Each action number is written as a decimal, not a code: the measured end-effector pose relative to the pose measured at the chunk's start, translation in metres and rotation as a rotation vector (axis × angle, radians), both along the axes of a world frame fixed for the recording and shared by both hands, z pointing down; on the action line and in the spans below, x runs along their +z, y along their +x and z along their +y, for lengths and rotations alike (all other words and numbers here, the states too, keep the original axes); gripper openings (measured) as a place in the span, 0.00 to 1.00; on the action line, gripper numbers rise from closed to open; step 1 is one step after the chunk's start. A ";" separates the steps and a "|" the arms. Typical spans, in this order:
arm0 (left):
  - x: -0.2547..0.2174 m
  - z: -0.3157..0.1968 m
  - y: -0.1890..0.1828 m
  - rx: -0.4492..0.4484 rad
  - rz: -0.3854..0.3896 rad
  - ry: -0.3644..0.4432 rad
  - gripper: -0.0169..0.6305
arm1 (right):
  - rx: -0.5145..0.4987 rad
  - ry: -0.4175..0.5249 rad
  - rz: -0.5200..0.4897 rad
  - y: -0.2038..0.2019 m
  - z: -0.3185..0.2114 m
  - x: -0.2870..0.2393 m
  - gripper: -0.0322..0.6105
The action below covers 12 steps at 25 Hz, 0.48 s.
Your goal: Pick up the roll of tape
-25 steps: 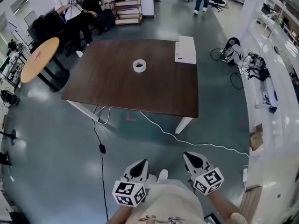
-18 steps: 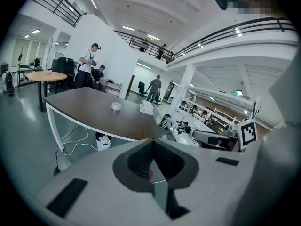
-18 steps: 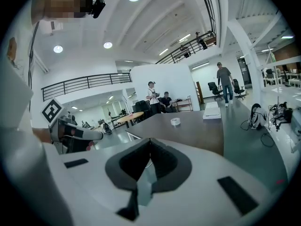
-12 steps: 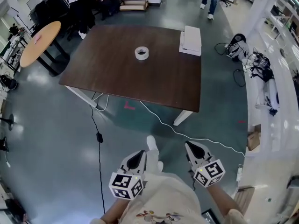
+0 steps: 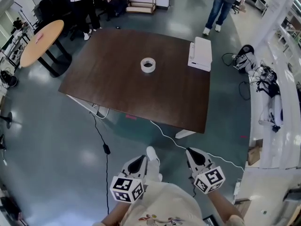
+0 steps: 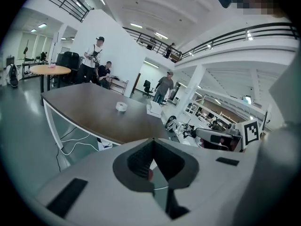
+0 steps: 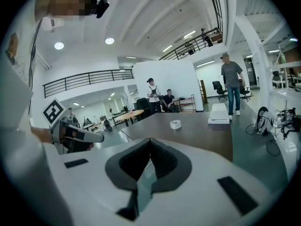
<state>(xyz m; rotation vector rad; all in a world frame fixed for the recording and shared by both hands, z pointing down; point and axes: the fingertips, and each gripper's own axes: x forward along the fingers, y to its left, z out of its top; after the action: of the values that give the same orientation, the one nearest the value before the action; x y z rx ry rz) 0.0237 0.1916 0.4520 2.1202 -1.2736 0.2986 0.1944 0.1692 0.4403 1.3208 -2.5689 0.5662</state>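
Observation:
A white roll of tape [image 5: 148, 65] lies flat near the middle of a dark brown table [image 5: 117, 88]. It also shows small and far off in the left gripper view [image 6: 121, 107] and in the right gripper view [image 7: 175, 124]. Both grippers are held low in front of the person's body, well short of the table's near edge. The left gripper [image 5: 138, 163] is shut, its jaws meeting at the tips with nothing between them. The right gripper [image 5: 194, 154] is shut and empty too. Each gripper view catches the other gripper at its side: the right gripper [image 6: 221, 138] and the left gripper [image 7: 75, 134].
A white box [image 5: 201, 53] sits at the table's far right edge. A round orange table [image 5: 40, 44] stands to the left. Cables [image 5: 101, 135] trail on the floor under and before the table. People stand at the back; one person [image 5: 225, 4] walks at the far right. Cluttered benches line the right side.
The table and tape roll have come nearer in the head view as the person steps forward, one shoe now showing. Both grippers travelled forward with the body, still shut. The walking person moved closer.

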 end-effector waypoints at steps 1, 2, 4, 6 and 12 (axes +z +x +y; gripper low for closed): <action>0.001 -0.012 -0.003 -0.006 -0.001 0.001 0.04 | -0.003 -0.008 -0.003 -0.002 -0.012 0.002 0.06; 0.001 -0.024 -0.005 -0.009 -0.002 0.001 0.04 | -0.007 -0.013 -0.003 -0.004 -0.025 0.004 0.06; 0.002 -0.046 -0.009 -0.008 -0.004 0.000 0.04 | -0.017 -0.021 0.001 -0.010 -0.048 0.007 0.06; 0.001 -0.065 -0.013 -0.008 -0.005 -0.004 0.04 | -0.028 -0.026 0.010 -0.017 -0.070 0.009 0.06; 0.001 -0.122 -0.033 -0.026 0.000 -0.018 0.04 | -0.055 -0.045 0.035 -0.038 -0.124 0.012 0.06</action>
<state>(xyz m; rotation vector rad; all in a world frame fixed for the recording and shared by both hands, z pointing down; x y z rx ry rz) -0.0096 0.0700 0.4533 2.0868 -1.2933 0.2983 0.1566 0.0454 0.4519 1.2299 -2.5401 0.5822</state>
